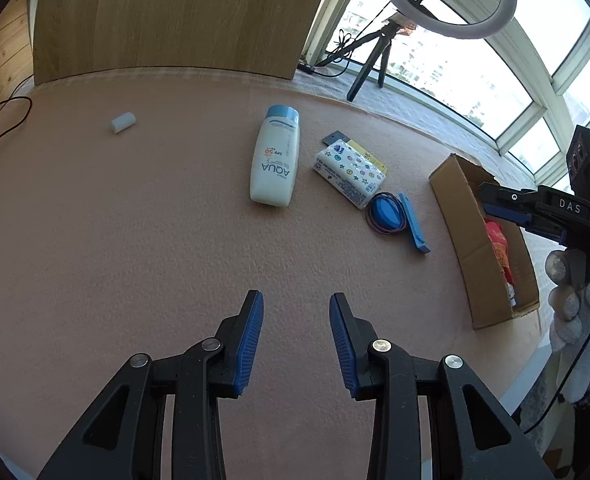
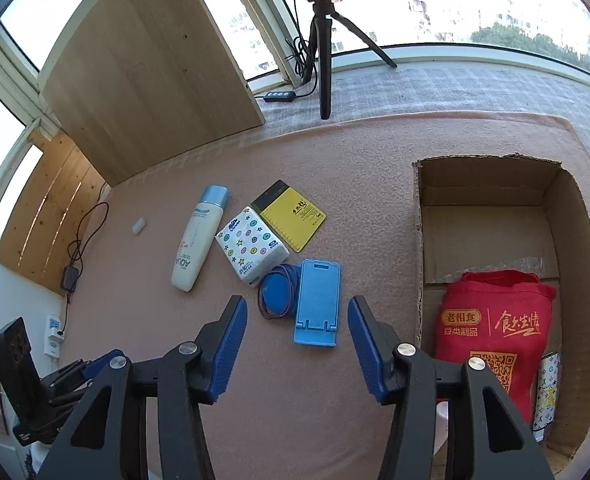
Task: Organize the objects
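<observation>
Left gripper [image 1: 296, 336] fingers wide and empty over pink tabletop [image 1: 135, 220], right gripper [image 2: 297, 340] fingers wide, empty, blue phone stand [image 2: 317, 302] between their tips, sunscreen bottle [image 2: 199, 236] at 11 o'clock, cardboard box [image 2: 575, 280] at 3 o'clock holding red bag [image 2: 495, 320].

Both wrist views look down from above, near the pink mat [image 1: 135, 220], sharing its scattered items and the cardboard box [image 2: 575, 240].

Bare worktop [image 1: 115, 240] lies open at near left. A cluster blocks the middle: bottle [image 1: 274, 160], tissue pack [image 1: 349, 172] on a yellow card [image 2: 291, 216], blue disc [image 2: 277, 292] touching the phone stand [image 2: 317, 308]. The box [image 2: 583, 248] stands right, its far half free, a red bag [image 2: 495, 320] filling its near half.
</observation>
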### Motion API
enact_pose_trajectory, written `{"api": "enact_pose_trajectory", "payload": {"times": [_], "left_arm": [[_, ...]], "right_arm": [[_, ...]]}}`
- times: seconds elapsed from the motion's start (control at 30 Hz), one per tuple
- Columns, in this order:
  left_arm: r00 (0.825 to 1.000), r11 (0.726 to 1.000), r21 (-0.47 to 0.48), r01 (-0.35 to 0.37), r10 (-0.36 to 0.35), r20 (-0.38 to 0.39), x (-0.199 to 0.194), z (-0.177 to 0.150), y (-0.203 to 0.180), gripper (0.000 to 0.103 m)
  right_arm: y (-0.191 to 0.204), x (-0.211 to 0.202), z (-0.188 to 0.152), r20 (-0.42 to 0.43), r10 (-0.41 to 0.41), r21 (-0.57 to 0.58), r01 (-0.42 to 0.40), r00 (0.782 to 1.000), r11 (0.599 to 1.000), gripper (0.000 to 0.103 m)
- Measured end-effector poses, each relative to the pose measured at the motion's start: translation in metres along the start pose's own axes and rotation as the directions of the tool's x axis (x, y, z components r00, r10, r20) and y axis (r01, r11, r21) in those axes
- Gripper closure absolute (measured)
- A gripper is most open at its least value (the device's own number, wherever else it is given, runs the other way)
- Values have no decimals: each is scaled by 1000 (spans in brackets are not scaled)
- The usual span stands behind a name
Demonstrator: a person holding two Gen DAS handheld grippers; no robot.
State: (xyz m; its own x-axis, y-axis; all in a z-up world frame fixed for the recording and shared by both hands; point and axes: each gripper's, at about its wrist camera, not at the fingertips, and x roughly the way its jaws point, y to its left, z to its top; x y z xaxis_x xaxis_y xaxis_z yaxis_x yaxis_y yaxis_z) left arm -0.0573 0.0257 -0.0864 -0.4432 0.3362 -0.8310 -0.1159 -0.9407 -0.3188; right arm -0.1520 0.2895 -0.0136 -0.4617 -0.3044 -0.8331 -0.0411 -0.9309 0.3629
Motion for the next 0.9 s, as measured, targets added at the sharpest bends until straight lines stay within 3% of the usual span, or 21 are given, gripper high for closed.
{"api": "enact_pose_trajectory", "payload": {"times": [0.07,0.17,0.47,0.63,0.9], "left_arm": [[1000,1000,-13,-6,6,4,-4,-1,8,66],[1000,999,-36,-13,13,9,-7,-2,19,66],[999,996,-74,-43,45,19,-22,-5,48,66],[998,995,-88,-52,54,17,-24,-5,59,66],[1000,997,-71,-26,26,2,-16,-2,52,66]], "right_arm": [[4,15,10,-24,2,10,-2,1000,1000,69],[7,40,22,-76,8,29,-6,997,1000,76],[1,100,40,-173,-14,77,28,985,997,80],[-10,110,43,-185,-7,126,30,983,992,82],[-6,118,37,-233,-31,98,55,972,994,83]]}}
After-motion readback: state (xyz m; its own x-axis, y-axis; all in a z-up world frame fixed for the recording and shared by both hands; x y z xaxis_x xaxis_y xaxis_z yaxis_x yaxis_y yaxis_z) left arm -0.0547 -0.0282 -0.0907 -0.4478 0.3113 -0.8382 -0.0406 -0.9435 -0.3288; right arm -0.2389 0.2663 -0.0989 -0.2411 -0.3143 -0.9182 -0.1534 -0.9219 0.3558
